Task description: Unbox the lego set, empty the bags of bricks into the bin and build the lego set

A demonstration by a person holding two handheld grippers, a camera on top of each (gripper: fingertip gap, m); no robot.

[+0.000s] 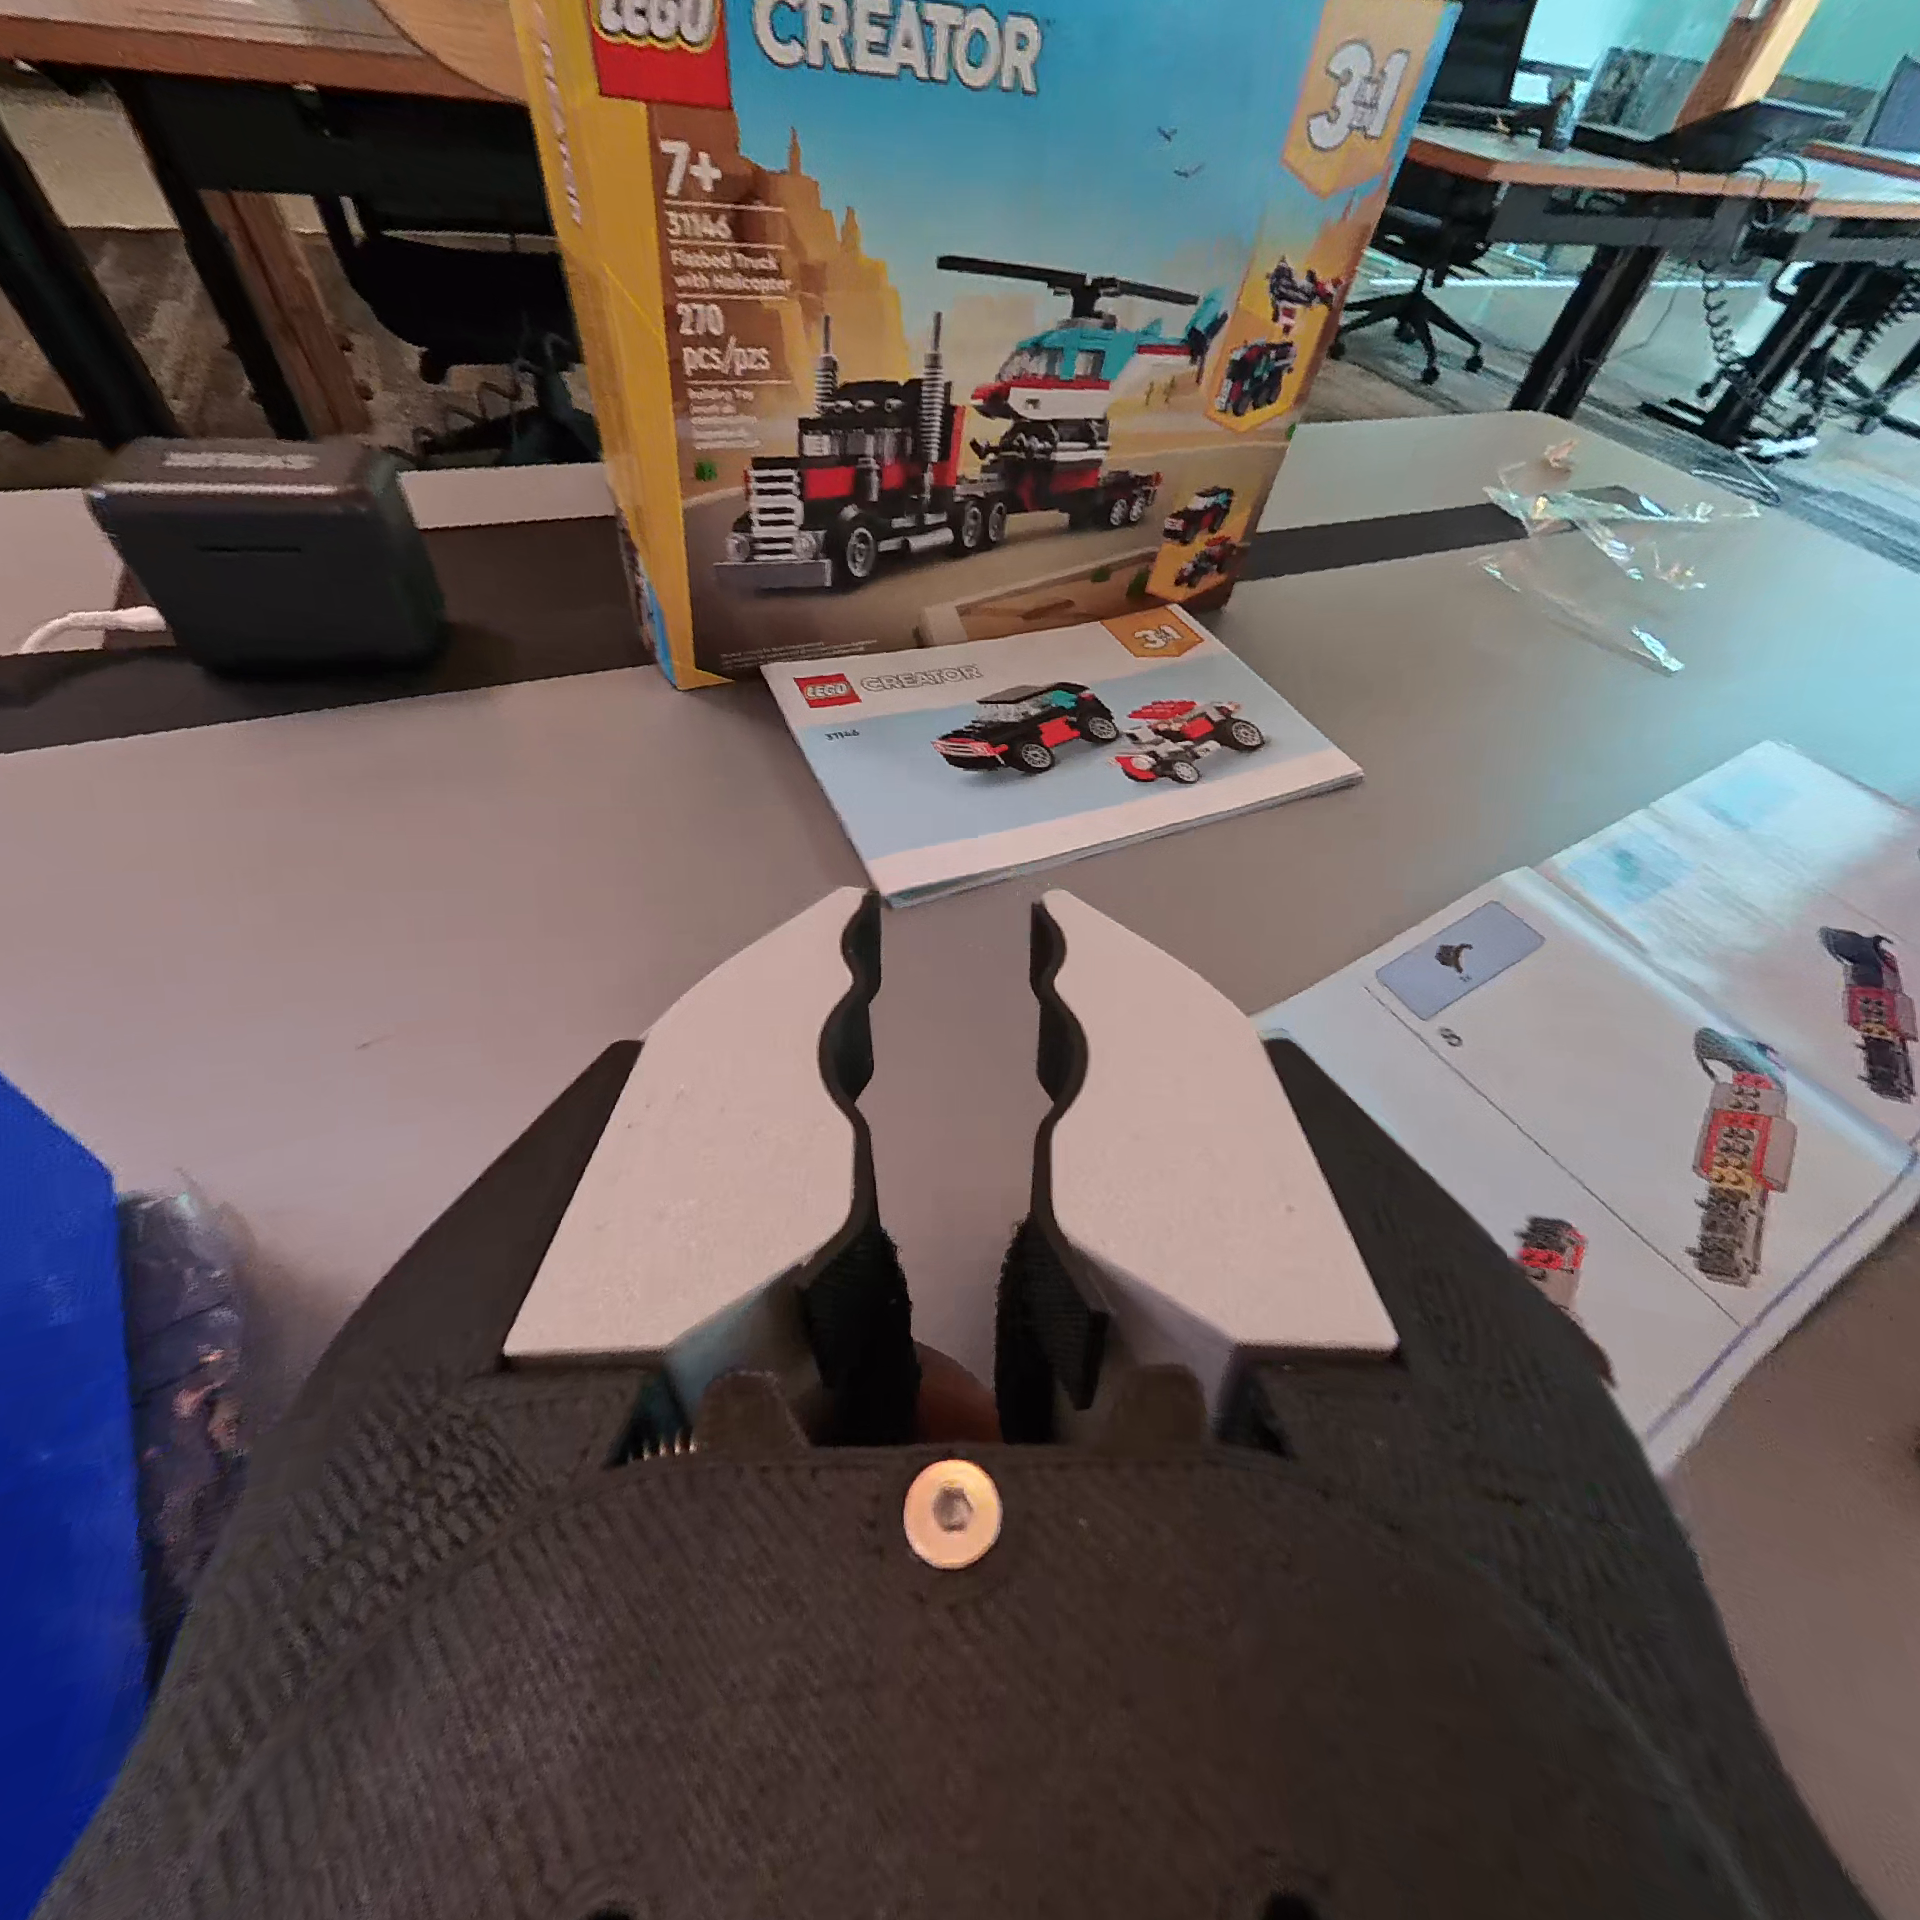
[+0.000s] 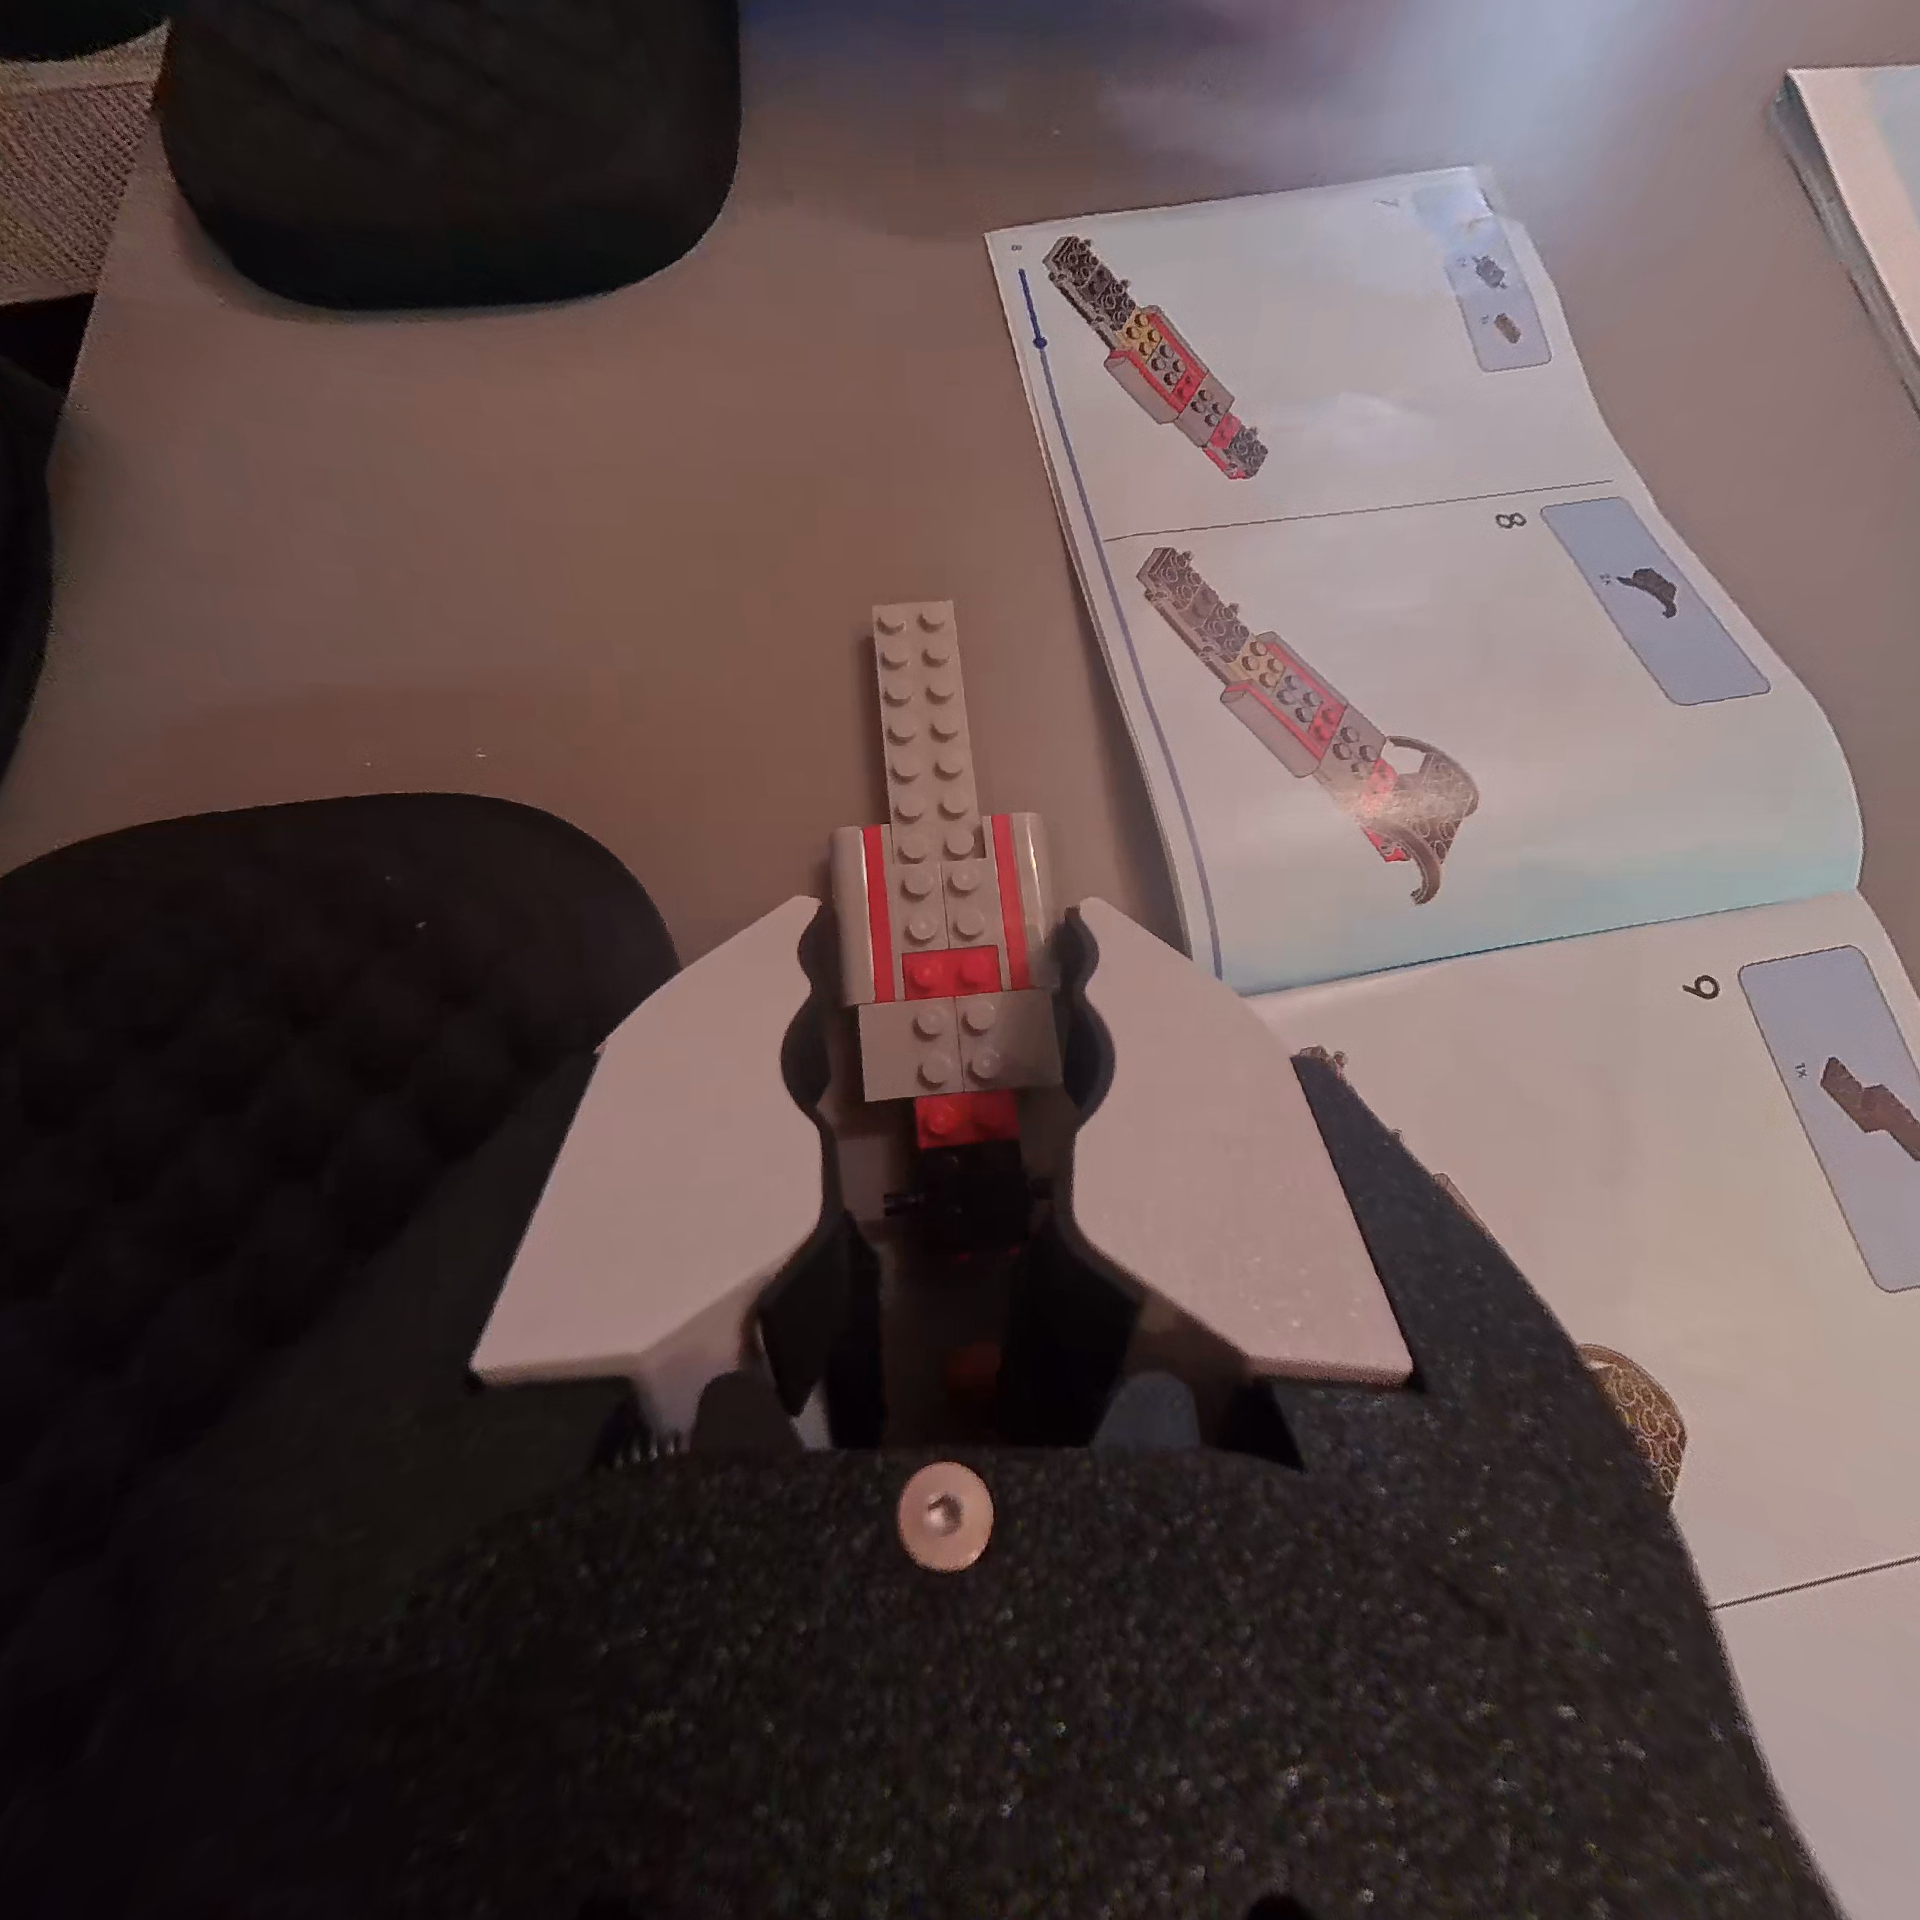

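Observation:
My right gripper (image 2: 940, 914) is shut on a partly built lego assembly (image 2: 935, 831) of grey and red plates. The assembly's long grey studded plate sticks out past the fingertips over the grey table (image 2: 468, 571). My left gripper (image 1: 956, 914) is open and empty, held over the table (image 1: 416, 883) and pointing at the upright lego box (image 1: 935, 312). A closed instruction booklet (image 1: 1060, 758) lies just beyond the left fingertips. An open instruction booklet (image 2: 1455, 623) lies right of the assembly; it also shows in the left wrist view (image 1: 1662, 1060).
A blue bin (image 1: 52, 1455) with a crumpled bag (image 1: 187, 1351) beside it is at the left edge. Empty clear bags (image 1: 1600, 540) lie far right. A dark grey device (image 1: 270, 551) stands left of the box. Two black rounded objects (image 2: 447, 135) (image 2: 260, 1091) lie left of the assembly. Some 30 cm of space lies between my two pairs of fingers.

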